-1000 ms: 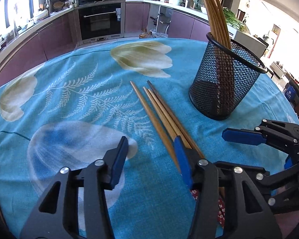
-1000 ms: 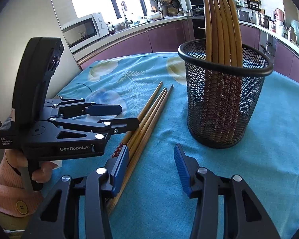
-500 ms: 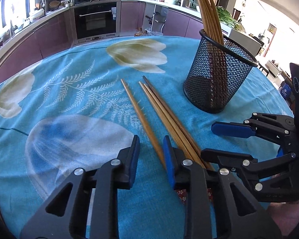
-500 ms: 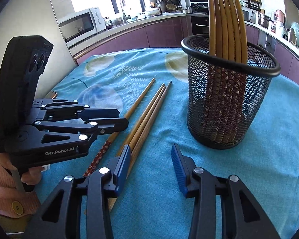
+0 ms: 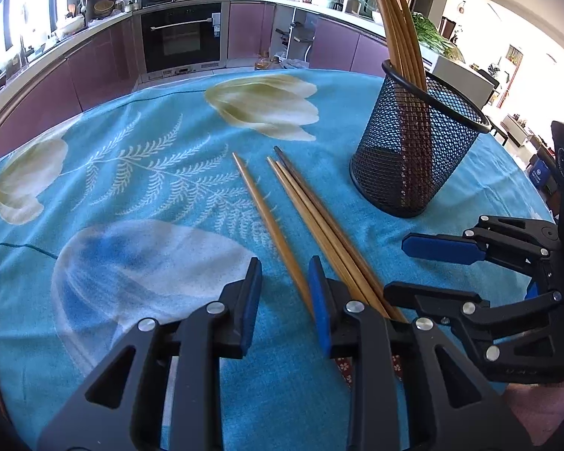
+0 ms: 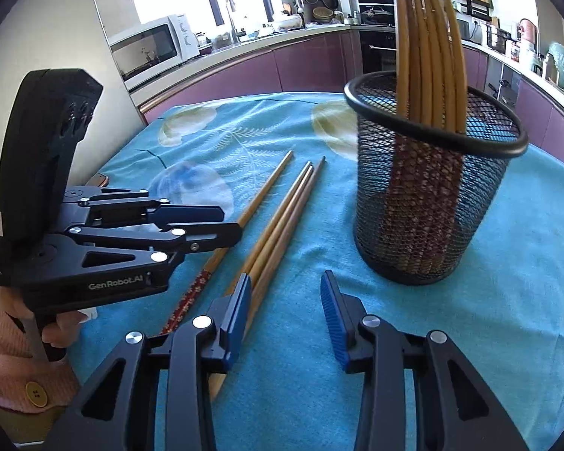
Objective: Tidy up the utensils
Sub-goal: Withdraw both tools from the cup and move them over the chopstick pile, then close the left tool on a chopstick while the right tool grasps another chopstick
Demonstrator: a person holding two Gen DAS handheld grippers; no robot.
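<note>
The left gripper is partly open, its blue pads either side of a single chopstick on the cloth; the right pad sits at that stick's edge, though whether it touches is hard to tell. Nothing is clamped. The right gripper is open wider and holds nothing, its left finger lying over a bundle of three chopsticks.

All four loose sticks lie flat, long axes running away from the grippers, thin tips pointing toward the far side of the table. The single one lies apart from the bundle, angled slightly off it. They are plain tan wood with a dark red floral band at the thick end. More chopsticks stand tips-up in the mesh cup, to the right of the bundle.
</note>
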